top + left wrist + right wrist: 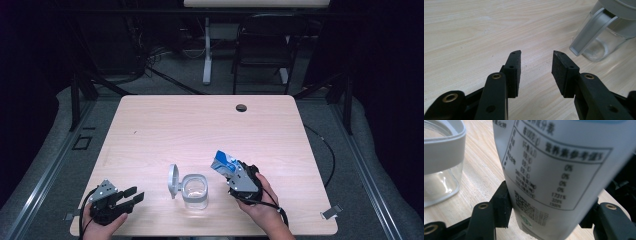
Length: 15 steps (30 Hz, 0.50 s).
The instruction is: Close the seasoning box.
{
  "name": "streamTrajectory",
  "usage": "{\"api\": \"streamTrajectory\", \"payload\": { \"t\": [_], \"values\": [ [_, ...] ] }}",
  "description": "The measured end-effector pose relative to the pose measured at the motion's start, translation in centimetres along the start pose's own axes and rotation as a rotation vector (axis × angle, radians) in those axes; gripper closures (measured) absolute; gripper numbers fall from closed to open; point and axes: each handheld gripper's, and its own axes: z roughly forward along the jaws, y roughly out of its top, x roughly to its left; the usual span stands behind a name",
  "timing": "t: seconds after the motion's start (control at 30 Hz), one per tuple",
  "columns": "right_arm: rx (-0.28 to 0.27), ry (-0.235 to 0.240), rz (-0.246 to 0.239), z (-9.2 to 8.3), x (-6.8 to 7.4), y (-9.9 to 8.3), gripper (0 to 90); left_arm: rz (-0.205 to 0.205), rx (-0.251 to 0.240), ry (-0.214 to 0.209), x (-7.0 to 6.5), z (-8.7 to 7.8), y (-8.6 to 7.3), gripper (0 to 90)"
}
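I am holding the right gripper (231, 172) pinching a white-and-blue pouch (223, 162) just right of the open clear jar (194, 190) (lid hinged back). Left gripper (134, 195) is resting spread, nothing between, on the tabletop (200, 125).

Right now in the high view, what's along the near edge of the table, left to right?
Left gripper, open → flipped-up jar lid → clear glass jar → blue-and-white packet held in the right gripper.
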Motion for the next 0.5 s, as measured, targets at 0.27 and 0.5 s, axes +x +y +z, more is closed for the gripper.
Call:
{"api": "streamTrajectory", "payload": {
  "t": [0.27,0.5],
  "values": [
    [0.007,-0.013,-0.065,0.25,0.61,0.02,41.8,-0.003,-0.004,0.005,0.02,-0.01,-0.03,59.8],
    [0.012,-0.02,-0.119,0.45,1.06,-0.23,41.9,-0.005,-0.005,0.007,0.11,0.04,-0.03,59.7]
  ]
}}
